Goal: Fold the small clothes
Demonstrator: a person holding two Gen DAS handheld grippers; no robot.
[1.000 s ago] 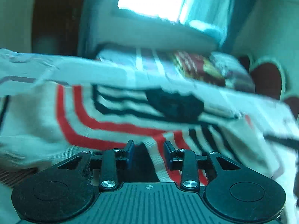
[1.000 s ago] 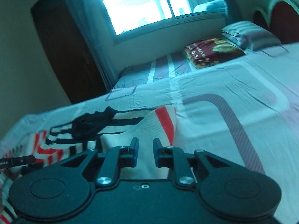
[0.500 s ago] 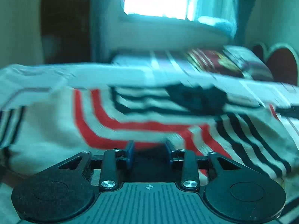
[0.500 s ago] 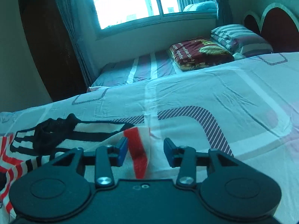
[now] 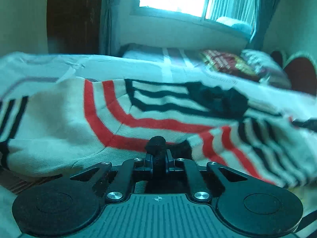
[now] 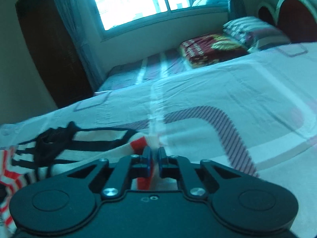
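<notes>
A small white garment (image 5: 59, 119) with red and black stripes lies spread on the bed sheet (image 6: 218, 91). Its black collar part (image 5: 220, 101) sits toward the far side. My left gripper (image 5: 158, 156) is closing its jaws and pinches a black fold of the garment's near edge between its pads. In the right wrist view the same garment (image 6: 95, 144) lies at the lower left with its black collar (image 6: 51, 140). My right gripper (image 6: 155, 155) is closing too, its blue pads nipping the garment's red-and-white right corner.
The bed runs far to the right under a pale patterned sheet. A dark red folded blanket (image 6: 210, 47) and a striped pillow (image 6: 251, 29) lie near the headboard (image 6: 293, 17). A window (image 6: 138, 0) and a dark wardrobe (image 6: 49, 49) stand behind.
Both grippers stood open over the garment's near edge half a second ago; now each has closed on cloth. The right gripper has shifted right and slightly down along the garment's edge.
</notes>
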